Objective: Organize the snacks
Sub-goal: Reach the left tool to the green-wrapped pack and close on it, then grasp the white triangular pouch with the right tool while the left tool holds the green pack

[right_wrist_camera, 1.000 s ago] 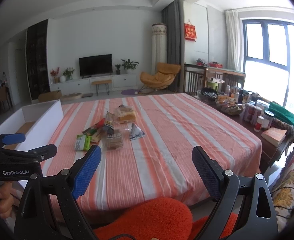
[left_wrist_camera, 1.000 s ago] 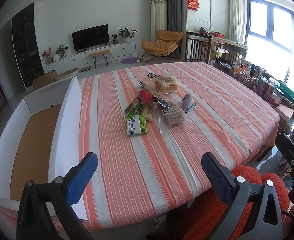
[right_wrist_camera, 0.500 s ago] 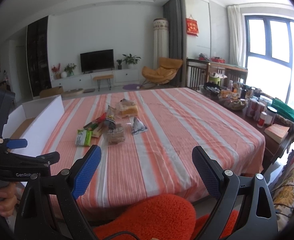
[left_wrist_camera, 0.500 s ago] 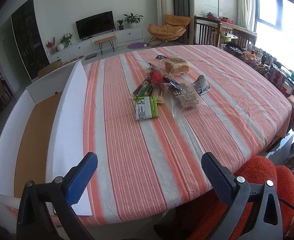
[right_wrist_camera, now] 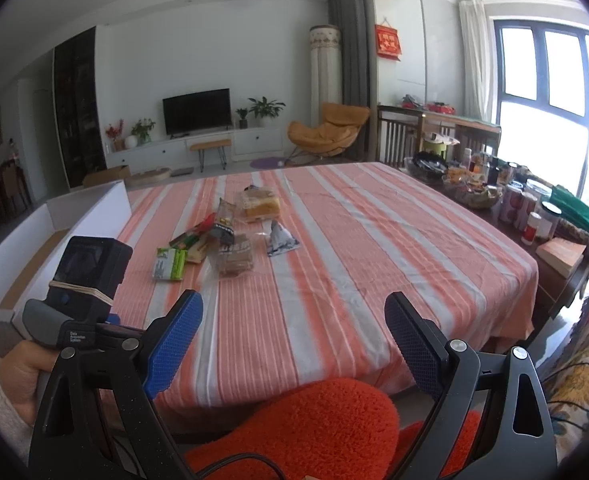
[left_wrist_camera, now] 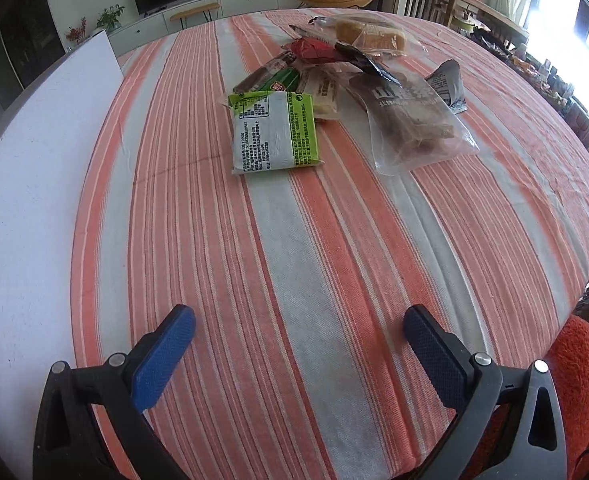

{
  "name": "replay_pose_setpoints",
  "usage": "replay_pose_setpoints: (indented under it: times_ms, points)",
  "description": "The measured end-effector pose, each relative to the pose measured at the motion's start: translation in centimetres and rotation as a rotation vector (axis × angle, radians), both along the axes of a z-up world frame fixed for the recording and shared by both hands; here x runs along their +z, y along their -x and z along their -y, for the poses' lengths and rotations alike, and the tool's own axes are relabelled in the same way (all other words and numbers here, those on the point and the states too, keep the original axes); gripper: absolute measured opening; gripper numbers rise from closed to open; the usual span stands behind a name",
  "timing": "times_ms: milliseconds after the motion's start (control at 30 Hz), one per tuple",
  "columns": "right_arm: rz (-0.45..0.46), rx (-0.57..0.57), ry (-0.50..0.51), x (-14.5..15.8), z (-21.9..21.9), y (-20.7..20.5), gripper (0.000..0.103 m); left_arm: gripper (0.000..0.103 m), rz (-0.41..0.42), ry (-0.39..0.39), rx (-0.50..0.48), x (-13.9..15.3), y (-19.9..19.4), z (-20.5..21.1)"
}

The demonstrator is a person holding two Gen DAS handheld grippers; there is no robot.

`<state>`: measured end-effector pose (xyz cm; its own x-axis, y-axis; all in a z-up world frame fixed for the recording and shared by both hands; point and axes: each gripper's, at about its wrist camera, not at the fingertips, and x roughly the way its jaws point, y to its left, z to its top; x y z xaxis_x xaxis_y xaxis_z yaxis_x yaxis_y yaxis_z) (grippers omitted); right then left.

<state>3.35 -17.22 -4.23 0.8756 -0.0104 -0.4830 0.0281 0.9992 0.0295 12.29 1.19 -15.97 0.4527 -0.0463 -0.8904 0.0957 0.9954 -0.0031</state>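
Note:
A pile of snack packets lies mid-table on the striped cloth [left_wrist_camera: 294, 260]. Nearest is a green-and-white packet [left_wrist_camera: 275, 133], then a clear bag of brown pieces [left_wrist_camera: 412, 120], a red packet [left_wrist_camera: 314, 49], a bagged bread [left_wrist_camera: 370, 36] and a grey foil packet [left_wrist_camera: 448, 84]. My left gripper [left_wrist_camera: 299, 336] is open and empty, low over the cloth, short of the green packet. My right gripper [right_wrist_camera: 293, 322] is open and empty, back off the table's near edge; the pile [right_wrist_camera: 222, 240] shows far ahead of it.
An open white box [left_wrist_camera: 34, 168] stands along the table's left side, its inside seen in the right wrist view [right_wrist_camera: 26, 264]. An orange fuzzy cushion [right_wrist_camera: 314, 424] sits at the near edge. Jars and baskets [right_wrist_camera: 518, 200] crowd a side table at right.
My left gripper has moved forward and down over the table toward the green packet, which now looks much larger. My right gripper has stayed nearly still.

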Motion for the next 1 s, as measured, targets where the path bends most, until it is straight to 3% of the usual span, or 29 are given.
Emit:
replay_pose_setpoints:
  times_ms: [167,267,400,533,633,733,1000]
  points:
    - [-0.011,-0.002,-0.029,-0.4,0.5,-0.6,0.094,0.103,0.08,0.014,-0.027,-0.2,-0.2,-0.6]
    - [-0.023,0.009,-0.041,-0.8,0.5,-0.8,0.094,0.103,0.023,0.017,-0.045,0.0,-1.3,-1.0]
    - [-0.027,0.022,-0.044,-0.9,0.5,-0.6,0.094,0.103,0.005,0.16,-0.02,1.3,-4.3,-2.2]
    - [-0.022,0.018,-0.049,-0.8,0.6,-0.5,0.094,0.101,0.055,0.159,0.005,2.5,-7.2,-2.2]
    - [-0.028,0.013,-0.055,-0.9,0.8,-0.6,0.094,0.09,0.08,0.111,0.009,2.5,-9.2,-1.6]
    - [-0.037,0.011,-0.054,-1.0,0.9,-0.6,0.094,0.052,0.061,0.067,0.01,1.7,-10.3,-1.3]
    - [-0.087,0.019,-0.067,-2.0,0.8,-1.5,0.094,0.049,0.073,0.136,0.005,1.6,-6.4,-3.9]
